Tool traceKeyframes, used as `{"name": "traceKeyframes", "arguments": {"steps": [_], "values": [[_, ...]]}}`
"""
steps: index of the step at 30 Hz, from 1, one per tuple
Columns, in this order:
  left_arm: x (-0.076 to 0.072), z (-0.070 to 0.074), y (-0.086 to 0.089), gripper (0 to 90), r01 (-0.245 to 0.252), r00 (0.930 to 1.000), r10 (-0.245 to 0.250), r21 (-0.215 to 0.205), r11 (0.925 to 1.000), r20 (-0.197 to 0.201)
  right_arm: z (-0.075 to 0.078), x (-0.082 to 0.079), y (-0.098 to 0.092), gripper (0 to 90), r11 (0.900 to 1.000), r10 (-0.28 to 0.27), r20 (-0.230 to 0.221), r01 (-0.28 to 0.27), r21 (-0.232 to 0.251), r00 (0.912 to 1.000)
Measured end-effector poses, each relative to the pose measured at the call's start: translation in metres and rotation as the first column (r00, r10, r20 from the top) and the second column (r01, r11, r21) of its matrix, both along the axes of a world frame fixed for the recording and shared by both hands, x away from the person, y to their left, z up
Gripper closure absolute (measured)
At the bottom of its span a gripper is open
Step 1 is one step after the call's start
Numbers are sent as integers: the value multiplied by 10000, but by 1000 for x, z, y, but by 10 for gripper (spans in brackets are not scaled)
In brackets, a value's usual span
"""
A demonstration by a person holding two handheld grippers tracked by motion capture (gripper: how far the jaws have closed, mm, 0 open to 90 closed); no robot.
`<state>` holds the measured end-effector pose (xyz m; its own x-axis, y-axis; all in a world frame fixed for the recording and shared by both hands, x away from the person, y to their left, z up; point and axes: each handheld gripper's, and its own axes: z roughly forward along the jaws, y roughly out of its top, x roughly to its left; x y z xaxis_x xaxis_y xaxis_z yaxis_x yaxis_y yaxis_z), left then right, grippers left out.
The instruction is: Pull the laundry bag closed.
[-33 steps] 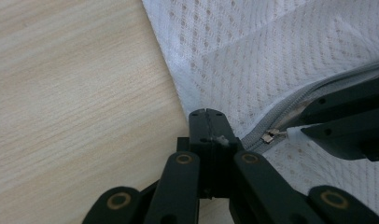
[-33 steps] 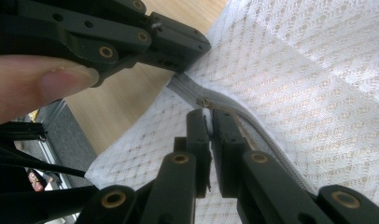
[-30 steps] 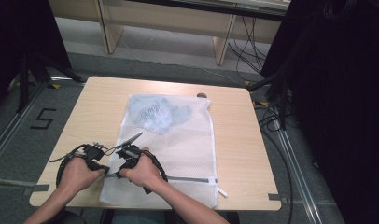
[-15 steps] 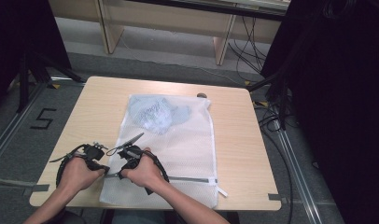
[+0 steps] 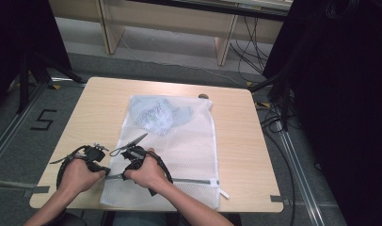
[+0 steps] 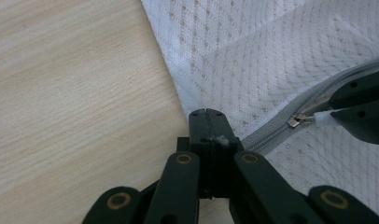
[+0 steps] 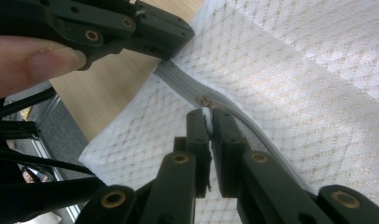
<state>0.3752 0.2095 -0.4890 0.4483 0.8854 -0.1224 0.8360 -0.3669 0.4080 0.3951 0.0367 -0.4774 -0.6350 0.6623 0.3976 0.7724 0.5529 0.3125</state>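
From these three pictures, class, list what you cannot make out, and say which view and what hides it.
- Item inside the mesh bag: high view, blurred by mesh; pale blue bundle, print unreadable.
- Zipper pull: right gripper view, its tab hidden between the right gripper jaws.
- Bag edge under the left gripper: left gripper view, covered by shut jaws.

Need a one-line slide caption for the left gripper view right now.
Left gripper clamps the end of the mesh laundry bag's grey zipper while the right gripper pinches the zipper pull.
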Motion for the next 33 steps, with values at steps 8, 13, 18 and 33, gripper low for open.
{"name": "traceKeyframes", "arguments": {"steps": [8, 13, 18, 33], "values": [[0, 0, 0, 898, 16, 10000, -16, 24, 10000, 2, 0, 2, -2, 869, 9998, 174, 100, -174, 58, 9998], [0, 0, 0, 898, 37, 10000, -37, 41, 10000, 5, 1, 1, -4, 869, 10000, -82, -91, 81, -35, 9999], [1, -1, 0, 897, 196, 9998, -196, -85, 9998, 51, 2, 2, -7, 868, 9998, -106, -137, 104, -143, 9998], [1, -1, 0, 898, 167, 9998, -167, -99, 9998, 60, 3, 1, -10, 868, 9995, -244, -221, 239, -208, 9995]]}}
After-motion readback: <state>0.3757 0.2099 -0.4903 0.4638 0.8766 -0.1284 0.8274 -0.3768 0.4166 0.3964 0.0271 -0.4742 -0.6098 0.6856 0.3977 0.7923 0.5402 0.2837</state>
